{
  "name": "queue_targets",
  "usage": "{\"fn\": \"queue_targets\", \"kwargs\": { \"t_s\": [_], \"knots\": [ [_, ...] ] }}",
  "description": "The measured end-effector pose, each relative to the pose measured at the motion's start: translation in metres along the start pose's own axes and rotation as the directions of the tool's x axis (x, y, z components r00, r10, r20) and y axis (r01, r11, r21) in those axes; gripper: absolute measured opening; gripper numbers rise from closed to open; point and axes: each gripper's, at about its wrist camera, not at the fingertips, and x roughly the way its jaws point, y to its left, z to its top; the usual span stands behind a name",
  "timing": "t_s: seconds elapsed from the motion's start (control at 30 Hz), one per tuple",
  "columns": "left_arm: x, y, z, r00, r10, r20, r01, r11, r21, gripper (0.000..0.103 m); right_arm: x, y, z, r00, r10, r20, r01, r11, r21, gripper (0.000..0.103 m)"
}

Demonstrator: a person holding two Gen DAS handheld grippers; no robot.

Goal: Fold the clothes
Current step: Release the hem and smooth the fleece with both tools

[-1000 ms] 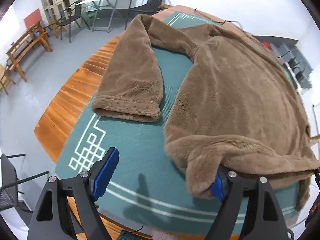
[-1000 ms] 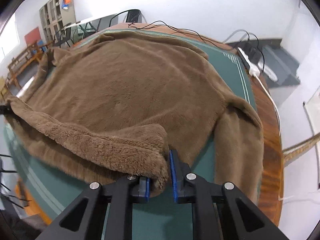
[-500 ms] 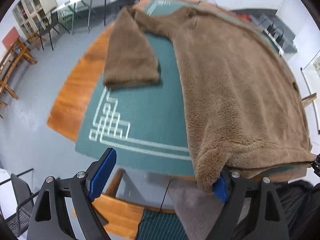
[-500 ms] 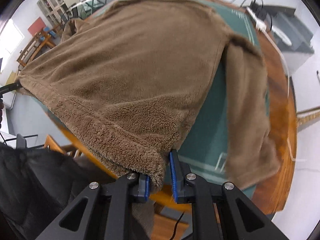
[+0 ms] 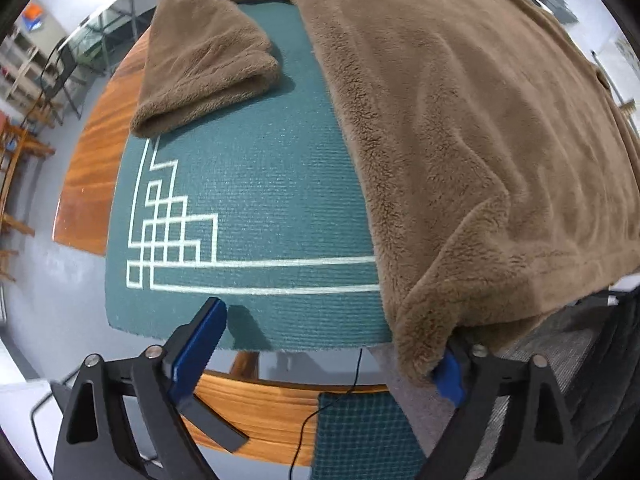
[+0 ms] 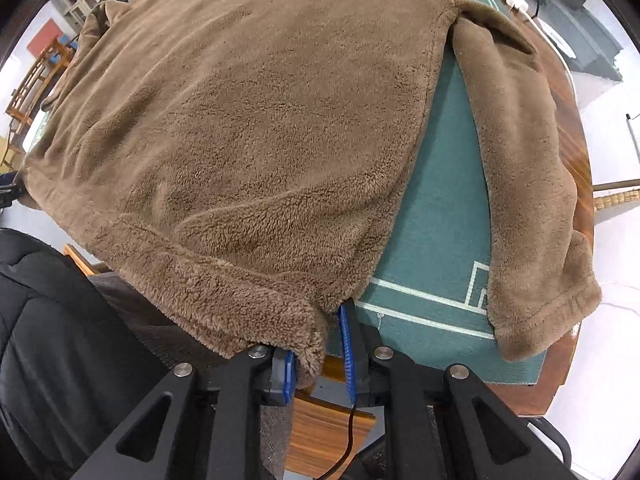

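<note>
Far left, at the worktop's point(image 5: 92, 152) left edge: left sleeve point(image 5: 200, 52) lying flat on the green mat point(image 5: 240, 200), apart from the body, much as a second ago.

Near-left corner: left gripper point(image 5: 330, 332) wide and opening further, clamped on nothing. Only the hem corner of the brown jacket point(image 5: 460, 120) draped over its right-hand finger point(image 5: 448, 376), the other finger standing clear above the mat's near edge.

Middle: dragged toward the near edge over the last second. Where the hem sat bunched and lifted on the mat before, now pulled straight, the body spread smooth and the hem hanging just past the near edge, close to a person's dark clothing point(image 6: 48, 340).

Near-right corner: right gripper point(image 6: 316, 336), clamped tight on the other hem corner a moment ago, now opening. Fleece between the fingers, resting against the left pad, a visible gap at the right pad, so no real hold left.

Far right: right sleeve point(image 6: 528, 200) stretched along the right edge of the worktop, cuff reaching the near-right corner of the mat.

Reads as the end of a straighten-and-release step: jacket laid out flat, both corners being let go. Probably next, folding the sleeves in over the body; no fold made yet.
</note>
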Motion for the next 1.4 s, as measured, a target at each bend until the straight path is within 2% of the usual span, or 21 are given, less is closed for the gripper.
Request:
{"fn": "queue_targets", "kwargs": {
  "t_s": [0.03,0.07,0.1,0.13,0.2,0.27,0.37,0.53,0.63,0.77,0.83,0.9,1.0,1.07,1.13,1.17,1.2,1.3,1.4],
  "knots": [
    [0.000,0.001,0.000,1.000,-0.007,0.001,0.007,1.000,0.013,0.094,0.000,0.000,0.000,1.000,-0.017,0.005,0.018,1.000,-0.017,0.042],
    [-0.001,0.003,0.001,1.000,-0.021,0.000,0.021,0.999,0.027,0.094,0.000,-0.002,0.000,0.999,-0.050,0.011,0.050,0.998,-0.033,0.065],
    [-0.004,0.005,0.001,0.999,-0.039,0.001,0.039,0.998,0.041,0.094,-0.001,-0.008,-0.001,0.998,-0.067,0.021,0.068,0.997,-0.035,0.080],
    [-0.007,0.007,0.001,0.998,-0.058,0.003,0.058,0.997,0.055,0.094,-0.004,-0.015,-0.001,0.999,-0.038,0.030,0.038,0.999,-0.023,0.082],
    [-0.014,0.010,0.002,0.995,-0.096,0.007,0.095,0.993,0.075,0.094,-0.012,-0.032,-0.004,0.997,0.064,0.044,-0.064,0.998,0.012,0.083],
    [-0.023,0.013,0.002,0.991,-0.133,0.013,0.132,0.987,0.088,0.094,-0.021,-0.039,-0.005,0.990,0.126,0.063,-0.127,0.992,0.013,0.083],
    [-0.029,0.012,0.005,0.989,-0.149,0.005,0.147,0.982,0.116,0.094,-0.033,-0.039,-0.007,0.986,0.144,0.080,-0.140,0.989,-0.057,0.083],
    [-0.020,-0.003,0.014,0.996,-0.085,-0.025,0.088,0.978,0.190,0.095,-0.034,-0.039,-0.005,0.978,0.195,0.076,-0.189,0.979,-0.078,0.083],
    [-0.017,-0.017,0.020,0.996,-0.086,-0.038,0.093,0.965,0.245,0.095,-0.030,-0.039,0.002,0.958,0.277,0.069,-0.269,0.958,-0.099,0.083],
    [-0.030,-0.036,0.016,0.991,-0.123,-0.060,0.136,0.922,0.362,0.095,-0.029,-0.042,0.009,0.913,0.407,0.014,-0.400,0.904,-0.151,0.083],
    [-0.031,-0.040,0.011,0.990,-0.112,-0.082,0.135,0.909,0.395,0.095,-0.030,-0.041,0.001,0.926,0.377,-0.010,-0.373,0.912,-0.171,0.083],
    [-0.027,-0.039,0.007,0.989,-0.093,-0.115,0.132,0.908,0.397,0.095,-0.023,-0.051,-0.009,0.935,0.352,-0.044,-0.354,0.923,-0.151,0.083],
    [-0.023,-0.025,0.001,0.986,-0.082,-0.145,0.128,0.931,0.341,0.095,-0.022,-0.067,-0.011,0.939,0.340,-0.049,-0.344,0.933,-0.102,0.083],
    [-0.033,-0.020,0.001,0.987,-0.107,-0.122,0.138,0.951,0.277,0.095,-0.033,-0.072,-0.008,0.943,0.334,-0.005,-0.333,0.939,-0.089,0.083],
    [-0.051,-0.003,0.014,0.988,-0.149,-0.045,0.155,0.967,0.204,0.095,-0.046,-0.072,0.001,0.944,0.325,0.053,-0.320,0.943,-0.090,0.083],
    [-0.064,0.003,0.029,0.984,-0.176,0.028,0.170,0.973,0.153,0.095,-0.053,-0.069,0.010,0.943,0.320,0.094,-0.311,0.946,-0.094,0.083],
    [-0.072,0.007,0.040,0.977,-0.195,0.087,0.184,0.976,0.114,0.095,-0.061,-0.066,0.019,0.940,0.314,0.136,-0.302,0.948,-0.098,0.083],
    [-0.078,0.008,0.088,0.946,-0.208,0.249,0.228,0.972,-0.054,0.095,-0.051,-0.035,0.044,0.954,0.234,0.187,-0.210,0.967,-0.141,0.083],
    [-0.051,-0.008,0.118,0.950,-0.164,0.266,0.207,0.968,-0.143,0.095,-0.039,-0.003,0.068,0.959,0.153,0.238,-0.111,0.977,-0.180,0.083]
  ]
}}
